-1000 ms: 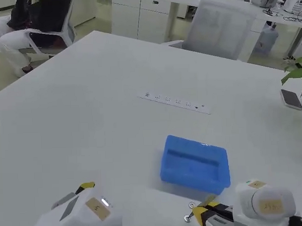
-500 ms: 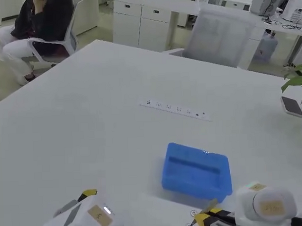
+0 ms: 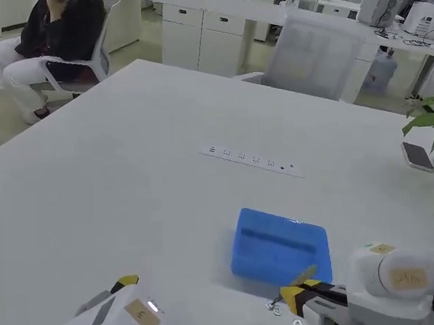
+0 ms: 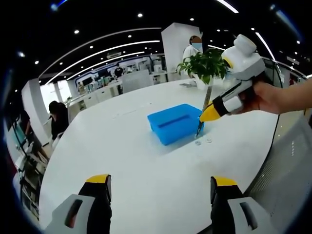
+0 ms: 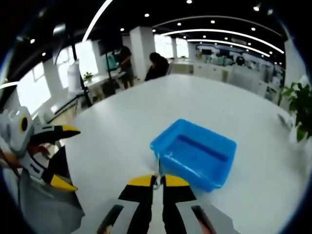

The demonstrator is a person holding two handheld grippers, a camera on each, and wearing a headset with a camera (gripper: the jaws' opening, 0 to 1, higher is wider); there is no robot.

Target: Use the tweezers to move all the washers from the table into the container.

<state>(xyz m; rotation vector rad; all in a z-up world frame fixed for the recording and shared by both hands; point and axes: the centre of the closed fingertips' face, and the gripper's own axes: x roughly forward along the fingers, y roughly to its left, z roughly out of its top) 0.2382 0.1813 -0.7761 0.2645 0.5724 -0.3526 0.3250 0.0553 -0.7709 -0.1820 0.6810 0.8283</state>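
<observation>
A white counter [image 3: 132, 172] with a recessed socket strip [image 3: 251, 159] is seen in an open office with ceiling spotlights [image 4: 140, 15]. The blue container [image 3: 280, 246] is set on it, washers [image 3: 277, 308] lying just beside. The tweezers [image 4: 199, 127] are clamped between the right gripper's [image 5: 157, 181] fingers, tips near the washers; the left gripper's [image 4: 158, 185] fingers are held apart.

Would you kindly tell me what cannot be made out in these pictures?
Washers: tiny in the head view, near the bottom edge beside the right gripper; count unclear.
Tweezers tip: too small in the left gripper view to tell whether it holds a washer.
Container inside: blurred in the right gripper view; any washers within cannot be seen.
</observation>
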